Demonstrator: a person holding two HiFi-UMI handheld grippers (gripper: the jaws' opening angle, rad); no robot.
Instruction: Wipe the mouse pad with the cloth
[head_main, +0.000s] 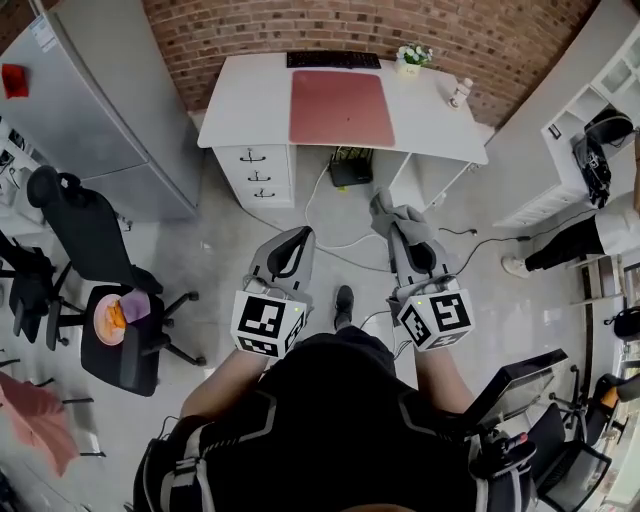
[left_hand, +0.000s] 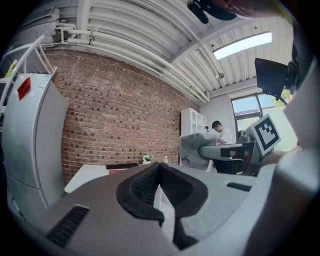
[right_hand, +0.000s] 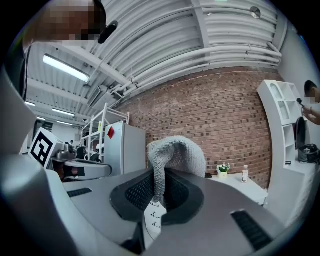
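A dark red mouse pad (head_main: 341, 107) lies on the white desk (head_main: 250, 100) against the brick wall, well ahead of both grippers. My right gripper (head_main: 398, 232) is shut on a grey knitted cloth (head_main: 397, 218), which bunches up above the jaws in the right gripper view as the cloth (right_hand: 175, 152). My left gripper (head_main: 302, 237) is held beside it, shut with nothing between its jaws; in the left gripper view its tips (left_hand: 159, 167) meet. Both are held over the floor, short of the desk.
A black keyboard (head_main: 333, 60), a small flower pot (head_main: 412, 57) and a white bottle (head_main: 460, 93) sit on the desk. A grey fridge (head_main: 100, 110) stands left, black office chairs (head_main: 100, 290) near it, white shelves (head_main: 590, 130) right. A person (head_main: 575, 240) stands at right.
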